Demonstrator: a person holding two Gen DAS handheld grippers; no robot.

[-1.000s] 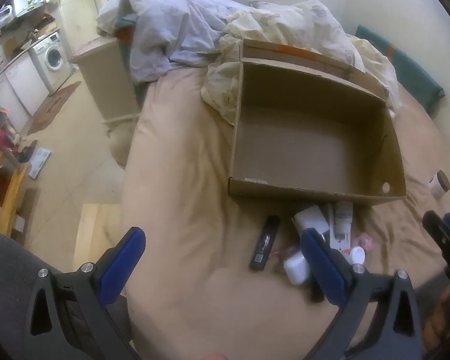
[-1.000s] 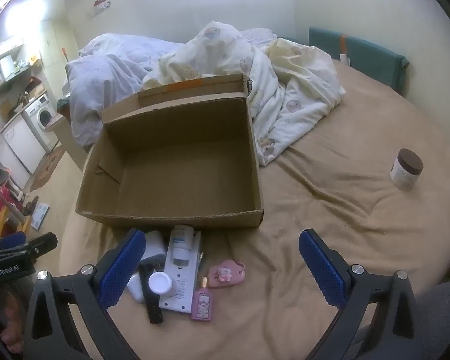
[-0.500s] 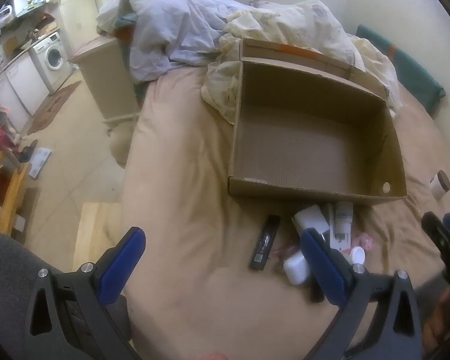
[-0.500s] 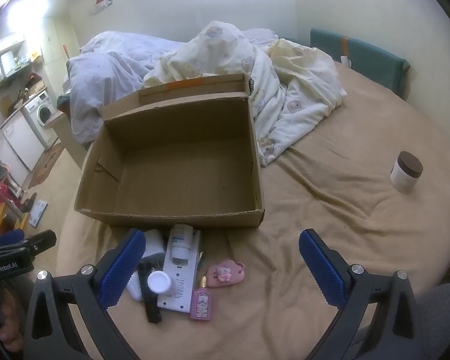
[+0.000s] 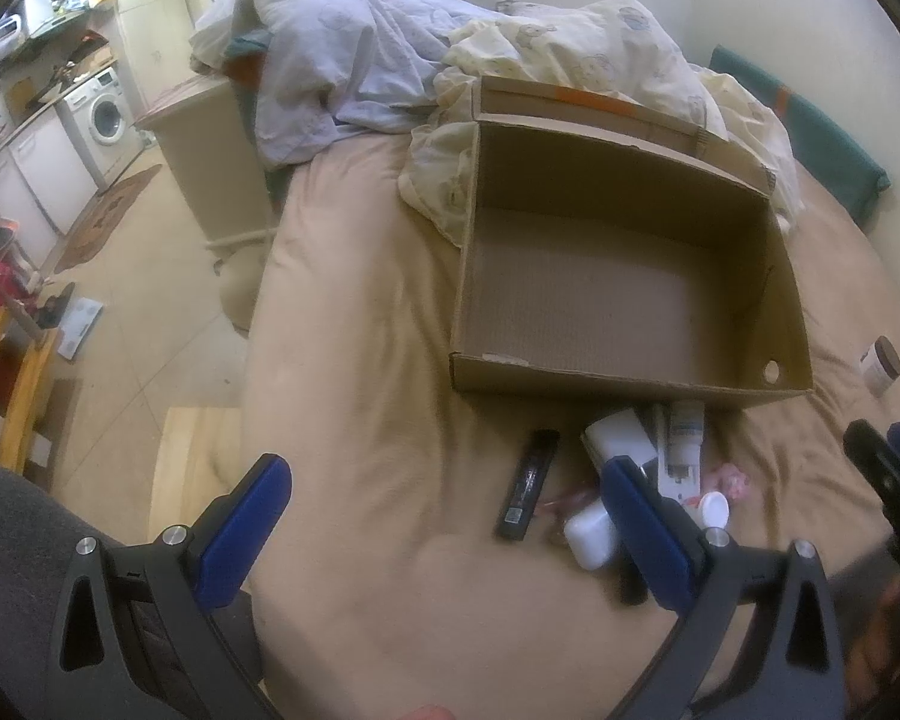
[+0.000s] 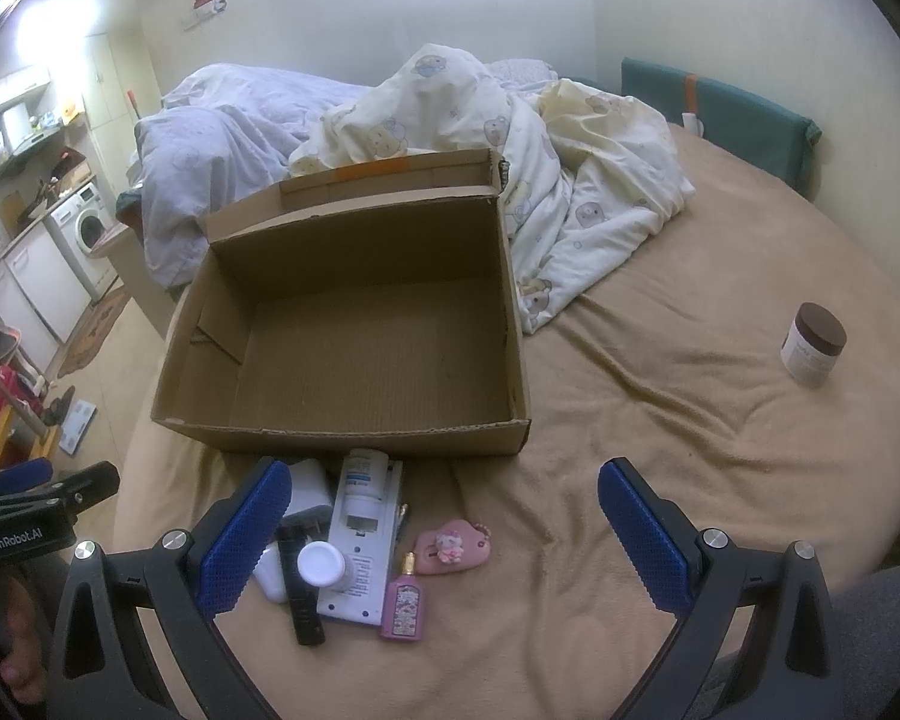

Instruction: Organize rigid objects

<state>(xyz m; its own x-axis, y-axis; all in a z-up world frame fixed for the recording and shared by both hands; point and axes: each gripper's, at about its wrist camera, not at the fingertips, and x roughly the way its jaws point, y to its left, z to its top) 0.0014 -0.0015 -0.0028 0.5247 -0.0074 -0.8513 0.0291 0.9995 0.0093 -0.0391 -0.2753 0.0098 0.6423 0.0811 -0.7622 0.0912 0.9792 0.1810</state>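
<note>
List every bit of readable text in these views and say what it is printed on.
"GenRobot.AI": white lettering on the black body of the left gripper, seen in the right wrist view.
White flat box: lines of print, too small to read.
White tube: blue label, blurred.
Pink perfume bottle: patterned label, unreadable.
Black stick: white label patch, unreadable.
Brown-lidded jar: faint lettering, unreadable.

My right gripper (image 6: 438,534), jaws spread wide, hovers over the bed (image 6: 660,432). Open cardboard box (image 6: 354,420) ahead; small items clustered at its near wall, including pink perfume bottle (image 6: 403,606) and pink case (image 6: 453,547). Brown-lidded jar (image 6: 813,345) well apart, right.
</note>
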